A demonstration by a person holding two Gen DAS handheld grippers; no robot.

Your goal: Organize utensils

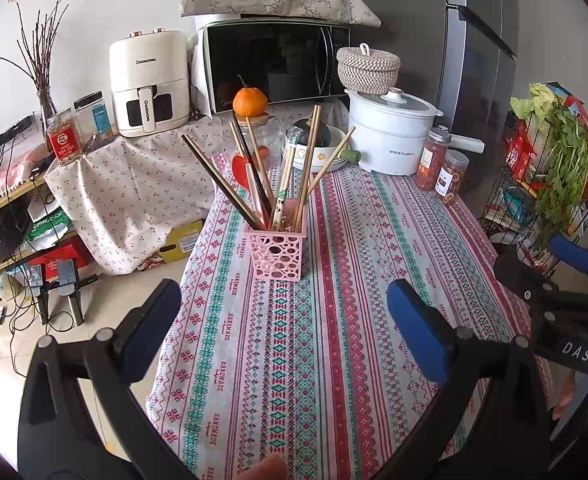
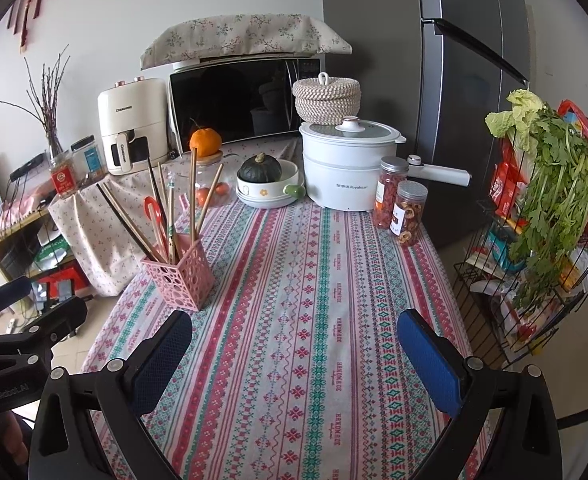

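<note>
While both tools hang over the near end of the tablecloth (image 2: 294, 320), nothing is gripped. Left gripper (image 1: 284, 312): blue pads spread wide, empty, patterned cloth showing btwn them. Right gripper (image 2: 294, 344): same story, fingers far apart, nothing held, over the near middle of the cloth. In the left wrist view the right gripper pokes in at the right edge; in the right wrist view the left one sits at the left edge.

Pink holder (image 1: 277, 254) stands upright near the left edge of the table, about halfway along its length, w/ perforated sides. Chopsticks (image 1: 230, 190) are inside it, fanned out and leaning in diff directions, dark ones tilting left, pale wooden ones tilting right. A red utensil (image 2: 153, 208) stands among them.

At the far end: white pot (image 2: 344, 168) w/ glass lid, woven basket (image 2: 326, 98) behind it, two jars (image 2: 400, 204) at the far right corner, green squash (image 2: 260, 168) in a bowl, orange (image 2: 205, 142) on a glass jar. Microwave (image 2: 234, 106) and air fryer (image 2: 132, 124) sit beyond.
</note>
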